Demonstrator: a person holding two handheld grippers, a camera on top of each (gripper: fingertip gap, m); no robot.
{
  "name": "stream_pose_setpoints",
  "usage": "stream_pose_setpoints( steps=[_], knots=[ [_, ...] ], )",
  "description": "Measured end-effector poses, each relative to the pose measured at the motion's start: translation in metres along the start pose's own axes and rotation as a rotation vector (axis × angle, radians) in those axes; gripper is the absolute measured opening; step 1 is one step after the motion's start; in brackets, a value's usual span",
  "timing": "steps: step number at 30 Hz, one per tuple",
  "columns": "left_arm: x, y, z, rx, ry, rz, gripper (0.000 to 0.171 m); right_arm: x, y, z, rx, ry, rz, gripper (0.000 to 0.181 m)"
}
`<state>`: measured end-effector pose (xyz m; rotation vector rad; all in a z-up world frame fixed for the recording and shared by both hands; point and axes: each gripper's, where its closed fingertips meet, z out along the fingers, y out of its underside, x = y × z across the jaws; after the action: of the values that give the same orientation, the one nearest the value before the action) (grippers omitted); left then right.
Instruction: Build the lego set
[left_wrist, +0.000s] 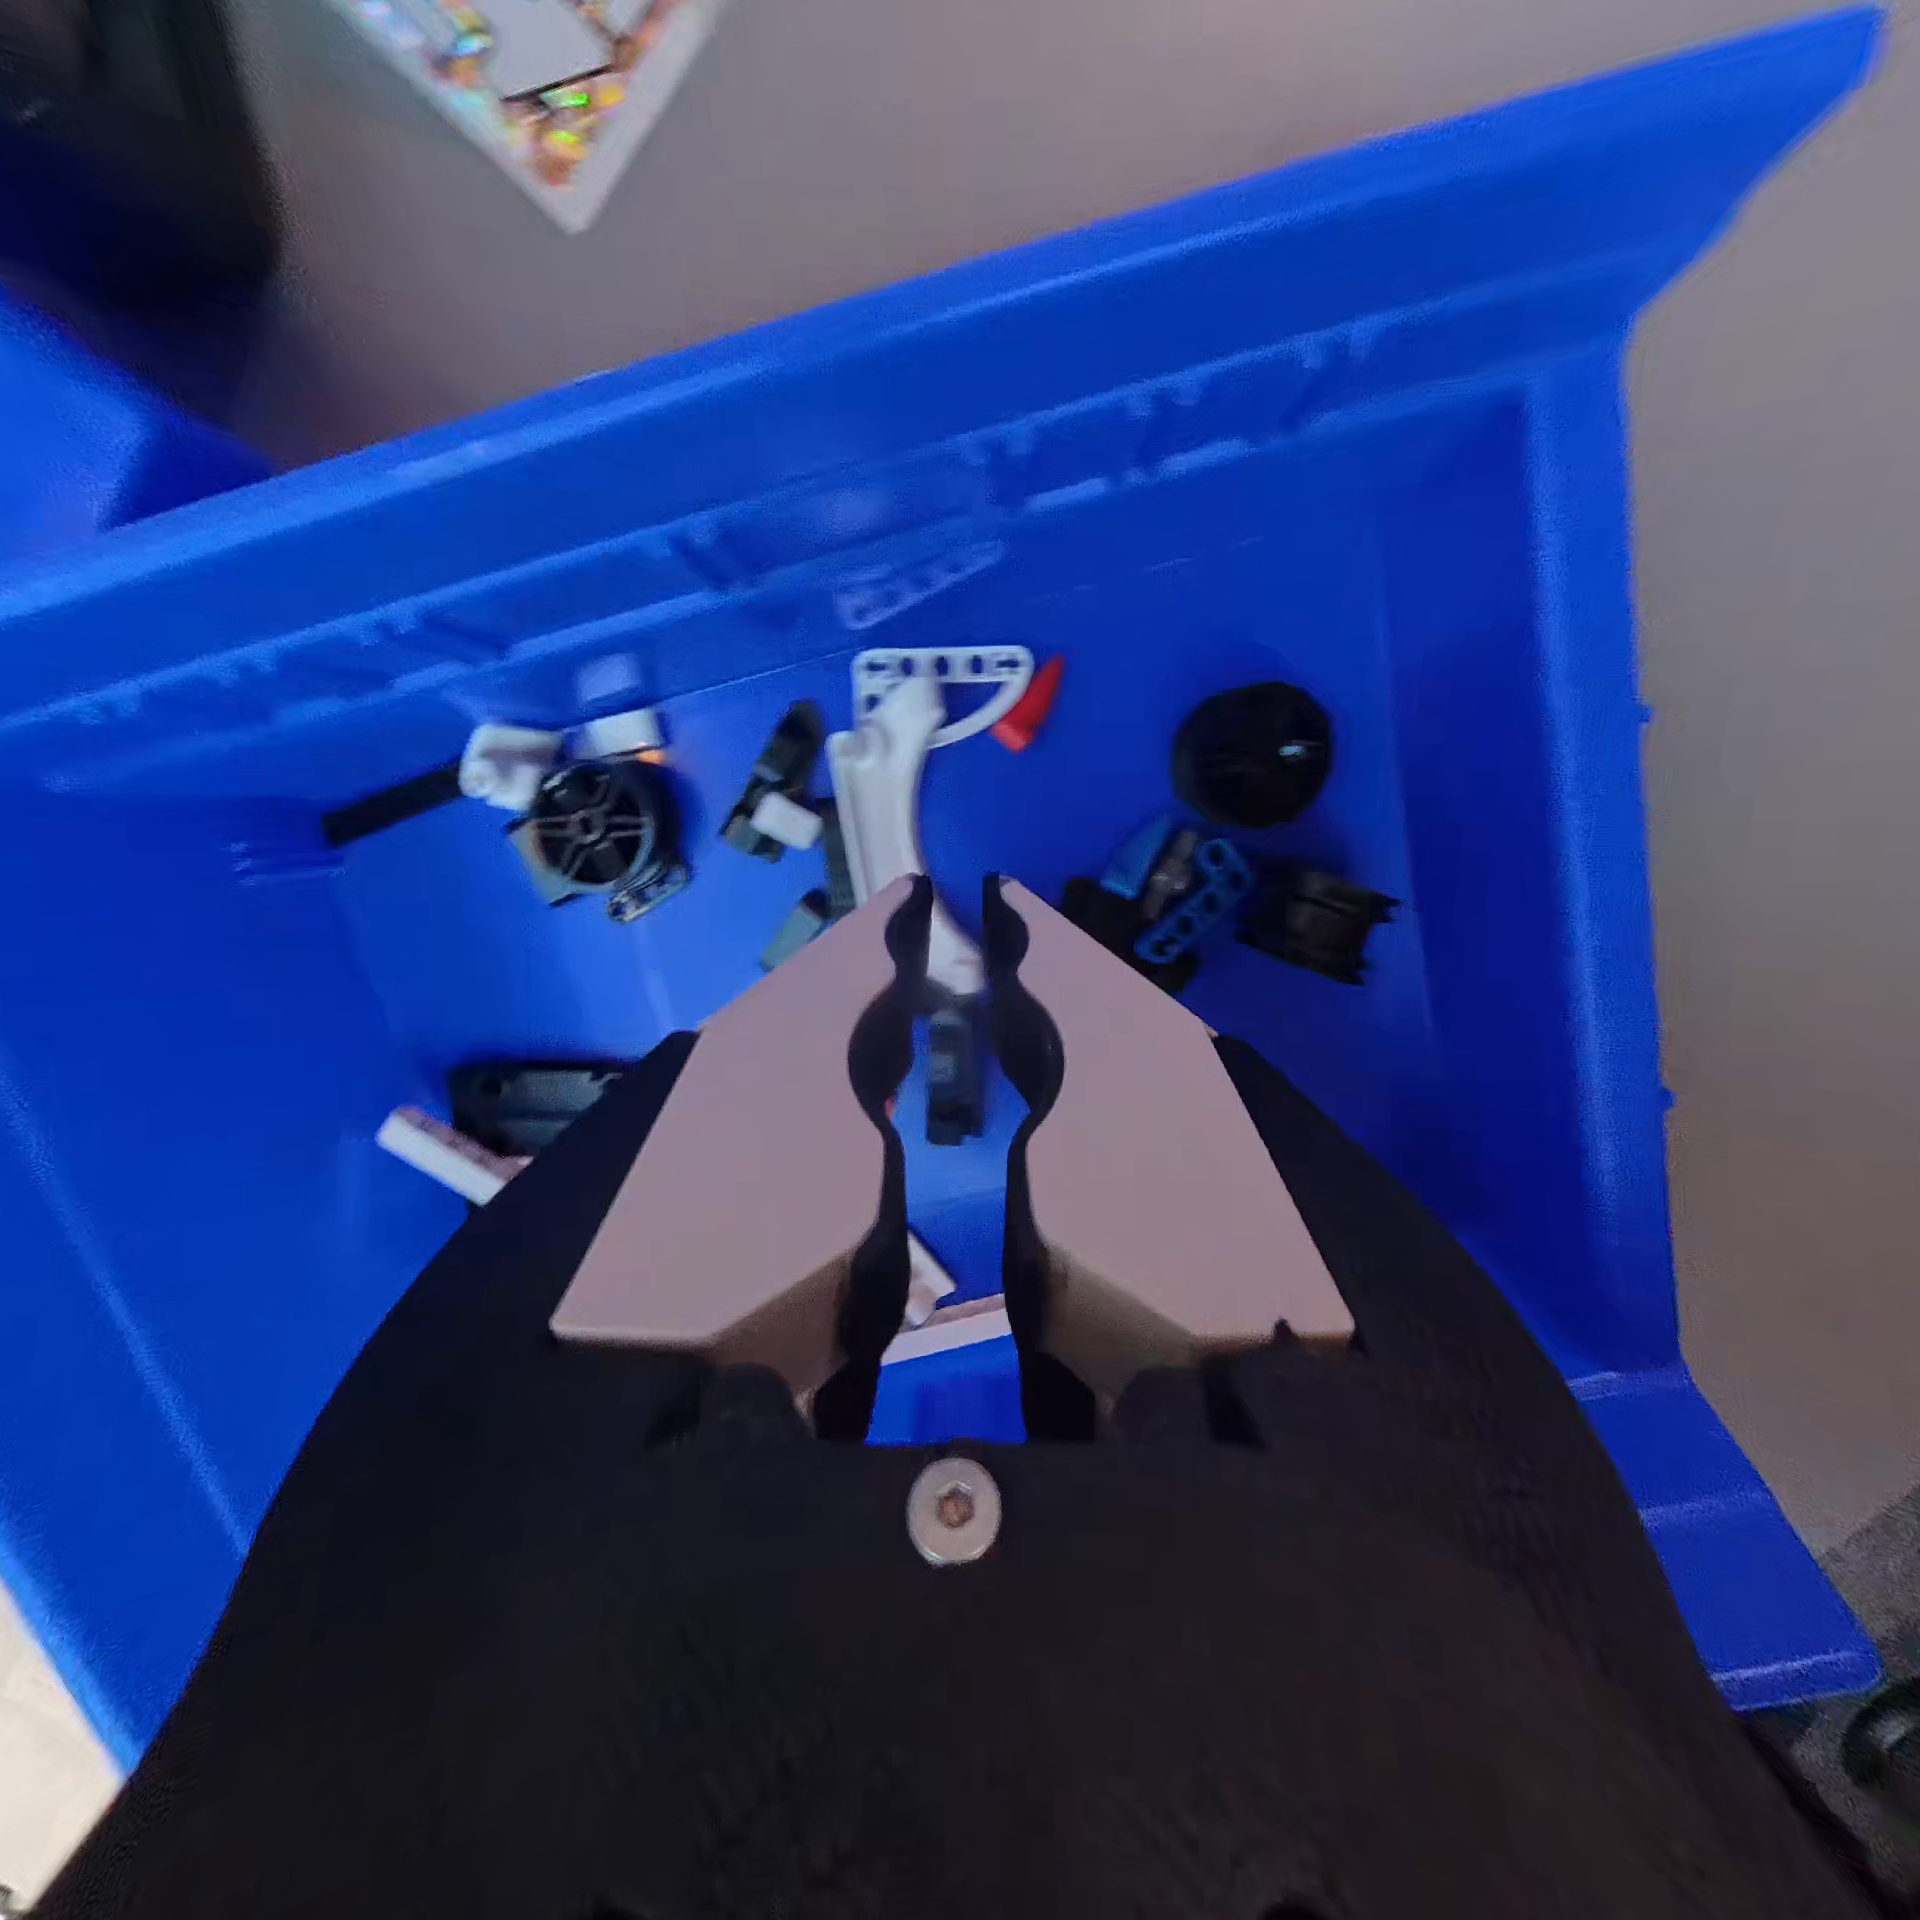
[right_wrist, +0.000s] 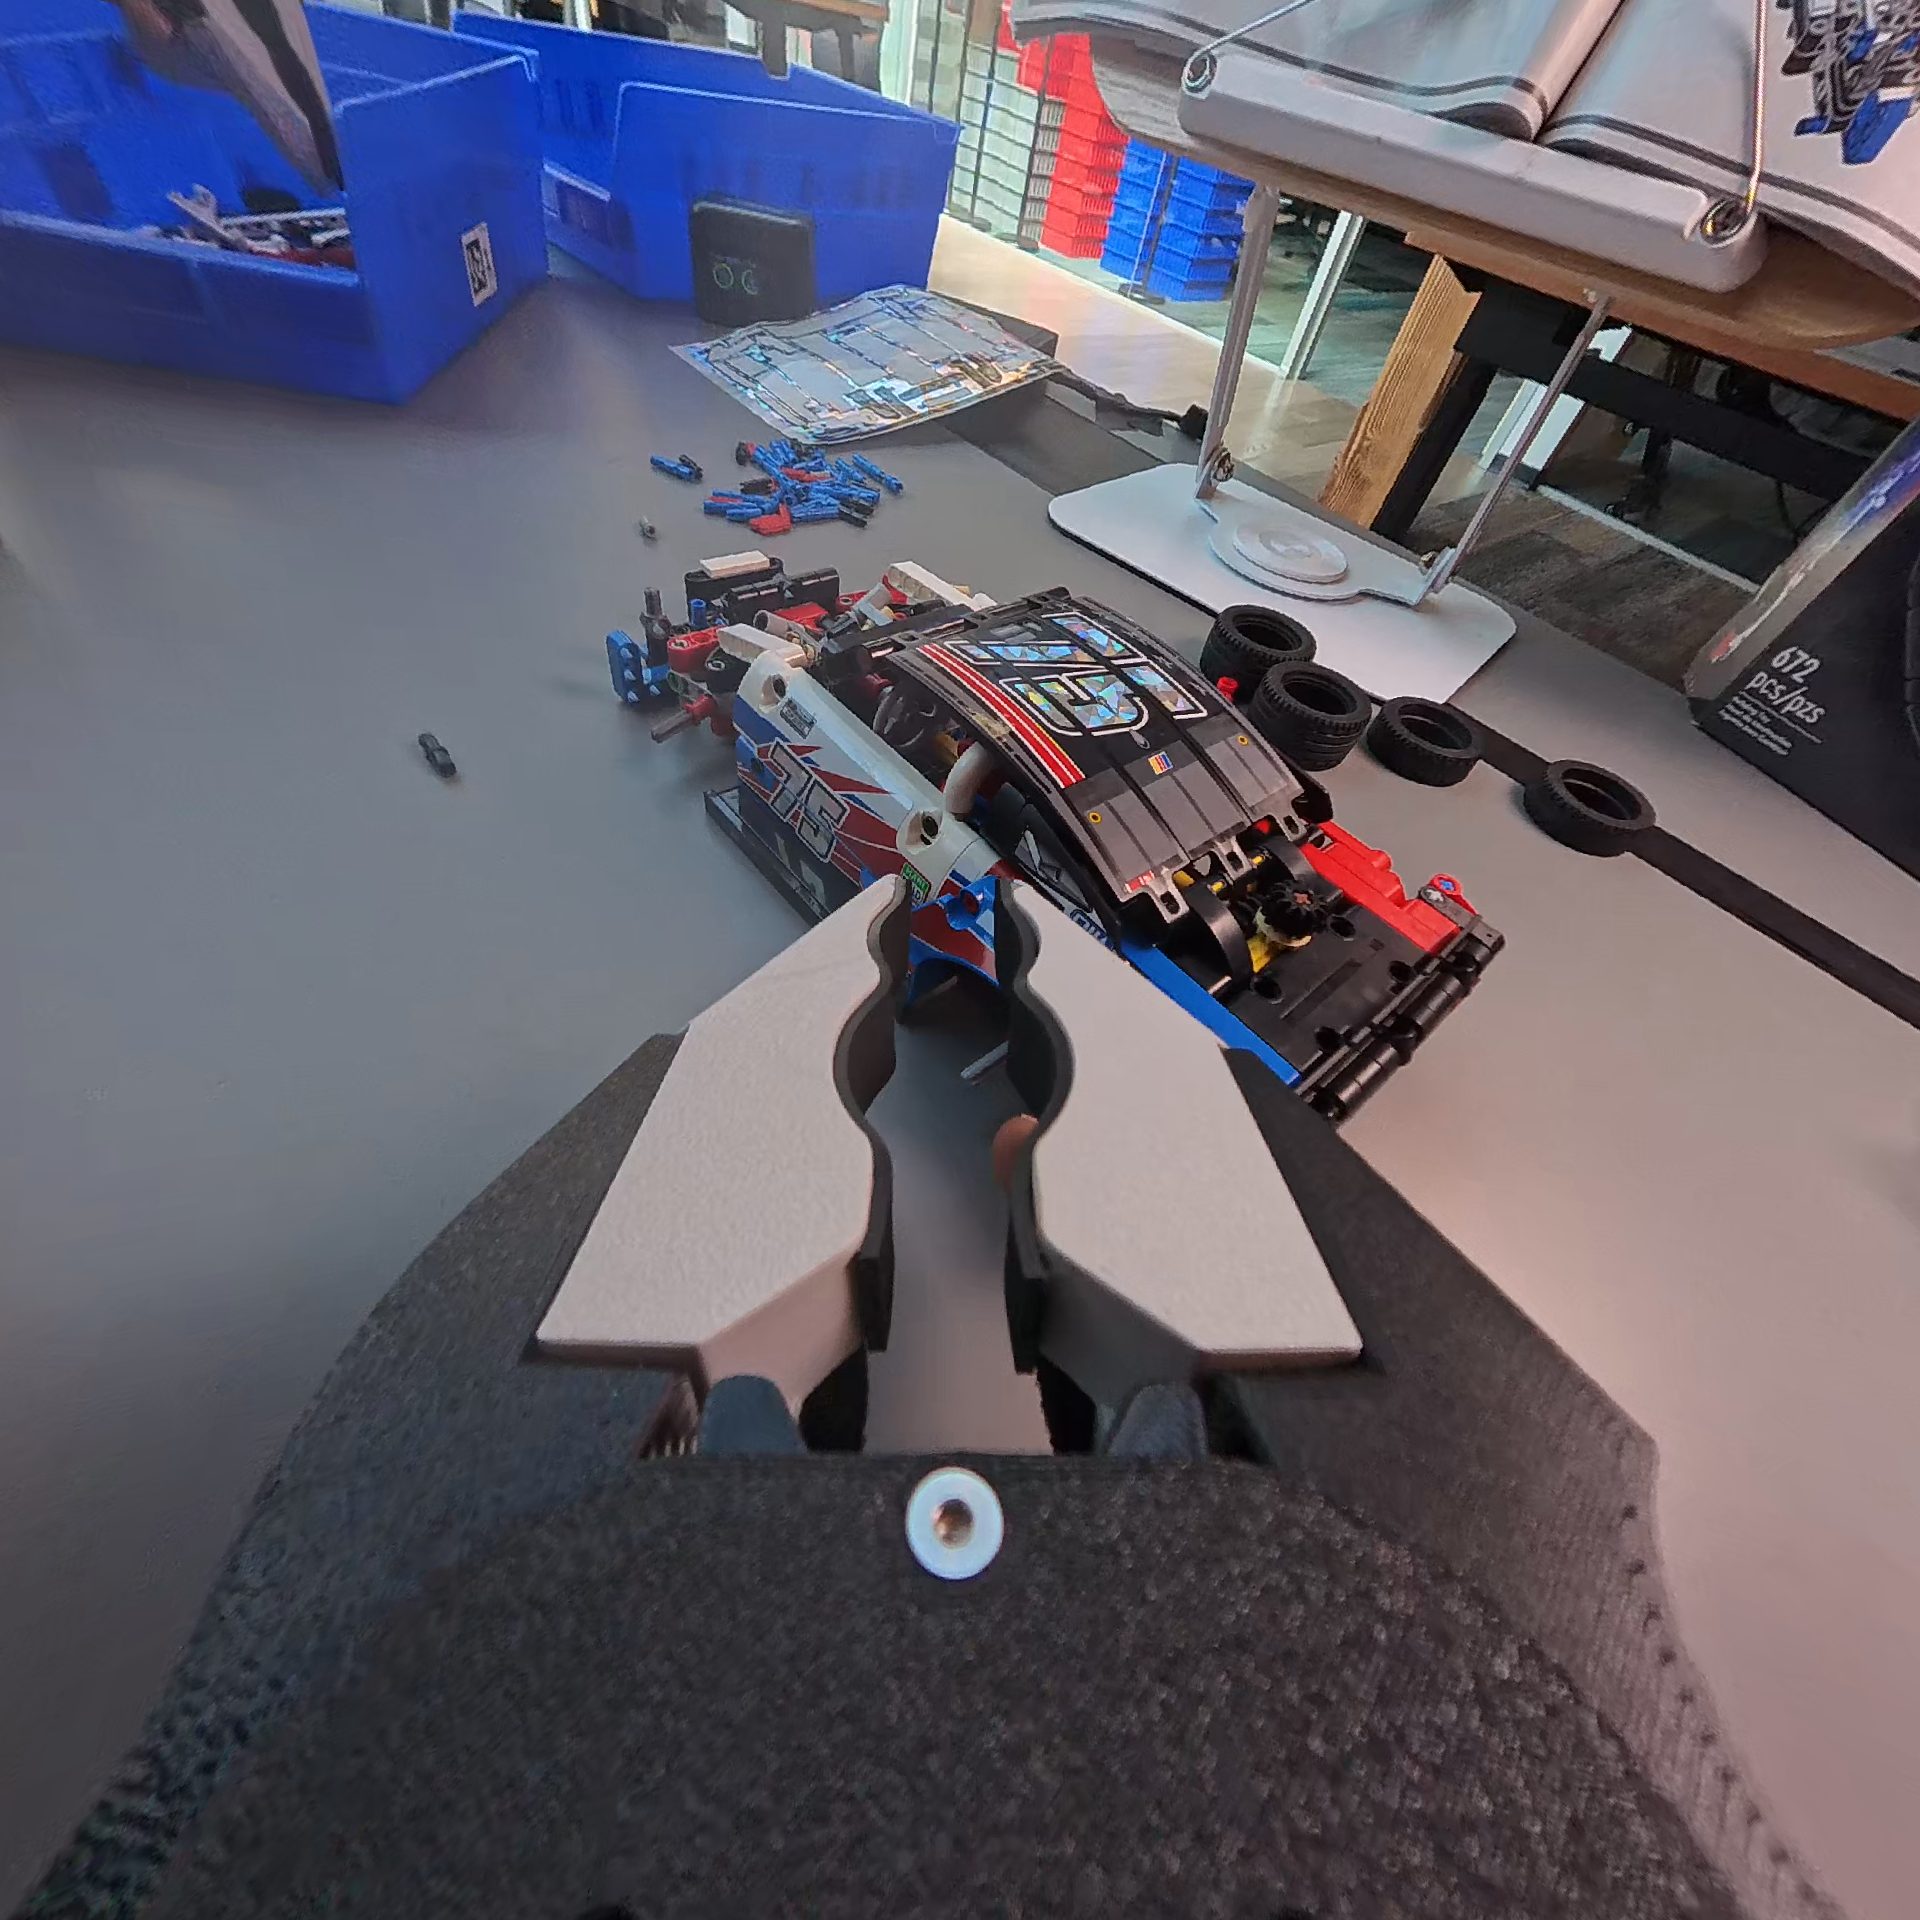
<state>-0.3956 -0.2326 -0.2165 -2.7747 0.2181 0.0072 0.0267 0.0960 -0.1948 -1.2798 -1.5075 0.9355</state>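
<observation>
Left wrist view: my left tongs (left_wrist: 951, 894) gape over a light, rigid white curved panel (left_wrist: 883, 790); I'd pinch its narrow stem. My right tongs (right_wrist: 951, 899) hang released.

your left wrist view looks steeply down into the blue bin (left_wrist: 1558, 935), close, bin walls filling most of the frame. your right wrist view sits low over the grey table (right_wrist: 260, 987), facing forward across the lego car (right_wrist: 1039, 748), near. shared: that same bin (right_wrist: 395, 260) shows far upper left there, left gripper (right_wrist: 265, 94) over it.
</observation>
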Motion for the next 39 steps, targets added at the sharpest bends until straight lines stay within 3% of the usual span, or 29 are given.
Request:
stream_pose_setpoints(
  steps=[3,6,13,23,32,34,36,39],
  knots=[
    [0.038,-0.003,0.016,-0.024,0.012,0.126,0.001,0.002,0.0,-0.001,0.004,0.008,0.002,0.013],
    [0.053,0.0,0.027,-0.044,0.005,0.167,0.0,0.004,0.0,-0.002,0.005,0.012,0.007,0.013],
    [0.051,0.018,0.035,-0.129,-0.013,0.173,0.004,0.003,0.001,-0.002,0.001,0.007,0.002,0.013],
    [0.05,0.022,0.036,-0.147,-0.029,0.172,0.015,0.003,0.002,-0.003,-0.002,0.003,0.003,0.012],
    [0.049,0.023,0.032,-0.163,-0.028,0.159,0.006,0.002,0.0,-0.005,0.005,0.005,-0.001,0.012],
    [0.051,0.009,0.015,-0.093,-0.026,0.13,0.006,0.002,-0.003,-0.006,0.014,0.005,-0.003,0.012],
    [0.063,-0.022,-0.009,0.065,-0.006,0.108,0.005,0.0,-0.007,-0.008,0.032,0.001,-0.004,0.012],
    [0.121,-0.087,-0.042,0.353,0.15,0.134,0.005,-0.017,-0.028,-0.008,0.091,-0.046,-0.039,0.013]
  ],
)
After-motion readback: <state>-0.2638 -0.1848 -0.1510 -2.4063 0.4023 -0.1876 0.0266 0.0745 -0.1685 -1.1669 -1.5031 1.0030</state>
